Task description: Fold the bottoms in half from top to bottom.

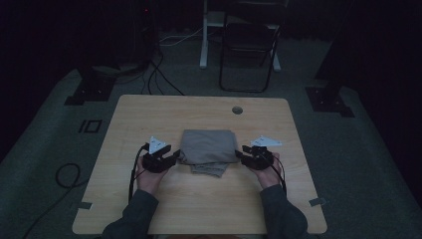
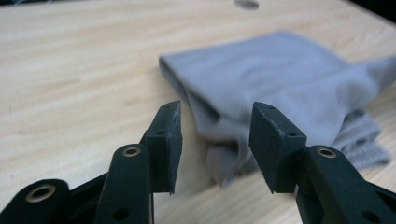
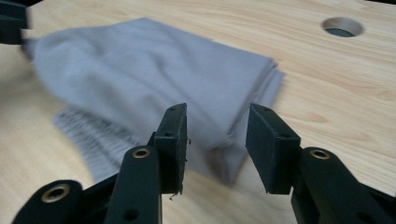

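Left gripper view: the left gripper has its jaws parted with nothing between them; the near corner of the folded grey cloth lies just ahead of the gap, untouched.
Right gripper view: the right gripper is likewise spread and empty, its gap aimed at the cloth's opposite near corner, where the stacked layers show at the edge.
High view: the left gripper and the right gripper flank the cloth, which sits at the middle of the wooden table; a ribbed layer sticks out under its near edge.
Step in hand: likely pinching both near corners.
How to do it well: each gripper should slide in low, take all the layers at once, and close evenly on both sides so the fold stays square.
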### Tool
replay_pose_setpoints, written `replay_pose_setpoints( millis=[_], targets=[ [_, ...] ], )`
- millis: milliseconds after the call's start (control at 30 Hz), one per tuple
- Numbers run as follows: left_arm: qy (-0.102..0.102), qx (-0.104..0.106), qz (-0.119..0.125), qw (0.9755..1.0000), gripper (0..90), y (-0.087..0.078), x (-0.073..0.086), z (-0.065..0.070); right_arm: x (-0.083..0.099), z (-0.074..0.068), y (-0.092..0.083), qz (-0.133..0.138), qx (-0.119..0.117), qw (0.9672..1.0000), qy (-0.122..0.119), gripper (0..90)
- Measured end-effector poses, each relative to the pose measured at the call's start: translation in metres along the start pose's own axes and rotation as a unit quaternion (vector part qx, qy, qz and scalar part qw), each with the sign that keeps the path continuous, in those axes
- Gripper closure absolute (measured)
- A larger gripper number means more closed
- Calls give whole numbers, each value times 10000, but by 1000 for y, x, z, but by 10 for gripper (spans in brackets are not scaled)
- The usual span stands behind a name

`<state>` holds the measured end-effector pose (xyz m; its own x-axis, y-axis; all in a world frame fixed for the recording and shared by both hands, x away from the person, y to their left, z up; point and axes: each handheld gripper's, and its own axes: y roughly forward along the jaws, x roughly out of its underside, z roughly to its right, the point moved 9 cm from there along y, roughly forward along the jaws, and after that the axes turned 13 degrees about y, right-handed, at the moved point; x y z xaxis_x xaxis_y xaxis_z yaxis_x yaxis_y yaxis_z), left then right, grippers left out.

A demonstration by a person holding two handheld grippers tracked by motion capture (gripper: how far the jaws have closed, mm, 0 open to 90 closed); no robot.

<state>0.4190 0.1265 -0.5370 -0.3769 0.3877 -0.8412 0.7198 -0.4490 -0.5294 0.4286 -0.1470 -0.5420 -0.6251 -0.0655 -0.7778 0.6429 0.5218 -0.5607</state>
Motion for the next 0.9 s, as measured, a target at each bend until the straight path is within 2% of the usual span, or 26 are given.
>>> replay_pose_setpoints(
  millis=[100,200,267,367,467,633,733,900],
  targets=[
    [49,-27,1,10000,524,5,-10,0,-10,2,2,149,111,9998,50,583],
    [154,-3,-121,9998,516,17,-14,5,-12,4,14,16,288,9996,20,583],
    [229,11,-223,9995,513,26,-13,9,-10,4,24,-109,302,9995,31,583],
    [289,68,-416,9987,513,35,-6,16,-1,0,35,-305,299,9991,1,582],
    [296,136,-547,9980,514,39,4,22,14,-8,38,-494,231,9983,-185,574],
    [318,223,-835,9957,514,43,31,32,39,-16,41,-822,254,9950,-517,555],
    [212,253,-775,9964,507,39,33,29,40,-17,38,-836,228,9949,-524,540],
    [139,187,-448,9987,484,24,20,19,28,-16,26,-547,158,9976,-401,519]
  ],
)
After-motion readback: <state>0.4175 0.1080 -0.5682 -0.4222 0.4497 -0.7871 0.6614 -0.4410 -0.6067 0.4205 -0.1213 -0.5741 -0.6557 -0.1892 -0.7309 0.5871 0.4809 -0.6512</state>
